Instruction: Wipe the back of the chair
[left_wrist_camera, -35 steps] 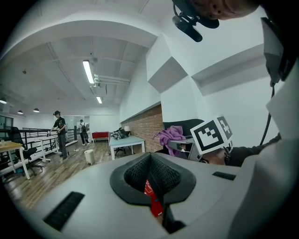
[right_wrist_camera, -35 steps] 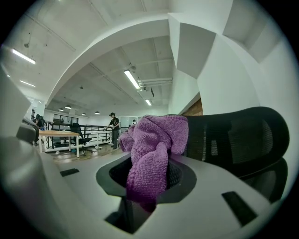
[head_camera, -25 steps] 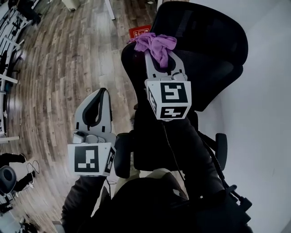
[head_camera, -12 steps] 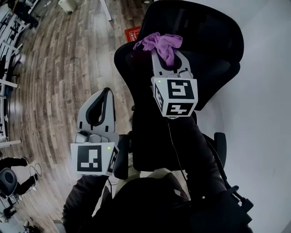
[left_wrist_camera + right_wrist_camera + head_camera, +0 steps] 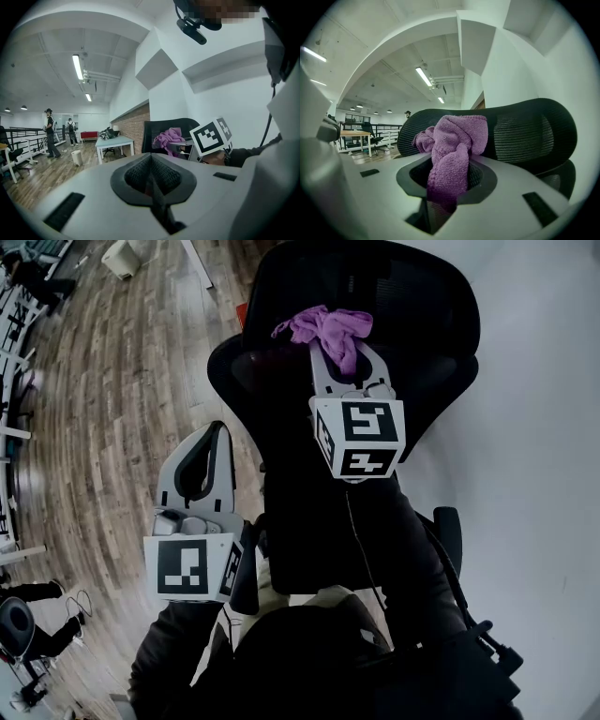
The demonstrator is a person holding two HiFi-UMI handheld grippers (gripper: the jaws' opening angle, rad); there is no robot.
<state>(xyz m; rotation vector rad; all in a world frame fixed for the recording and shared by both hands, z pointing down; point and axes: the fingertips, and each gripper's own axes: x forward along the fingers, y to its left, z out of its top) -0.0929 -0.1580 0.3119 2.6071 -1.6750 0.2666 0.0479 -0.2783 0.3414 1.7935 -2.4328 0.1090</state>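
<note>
The black mesh chair back (image 5: 417, 324) fills the top of the head view. My right gripper (image 5: 336, 345) is shut on a bunched purple cloth (image 5: 328, 326) and holds it against the upper part of the back. In the right gripper view the purple cloth (image 5: 454, 140) spills out of the right gripper (image 5: 449, 185), with the chair back (image 5: 525, 131) just behind it. My left gripper (image 5: 216, 432) hangs left of the chair over the floor, shut and empty. The left gripper view shows the left gripper (image 5: 151, 161), the chair (image 5: 152, 130) and the cloth (image 5: 168, 137) ahead.
A white wall (image 5: 544, 474) runs along the right, close behind the chair. Wood floor (image 5: 112, 390) spreads to the left. The chair's armrests (image 5: 451, 540) (image 5: 246, 568) flank the seat. A white table (image 5: 112, 142), a bin (image 5: 77, 157) and two people (image 5: 50, 133) stand far off.
The right gripper with the cloth has edged slightly right and up on the chair back. The chair back has drifted left in view, covering a red thing on the floor. The left gripper has hardly moved.
</note>
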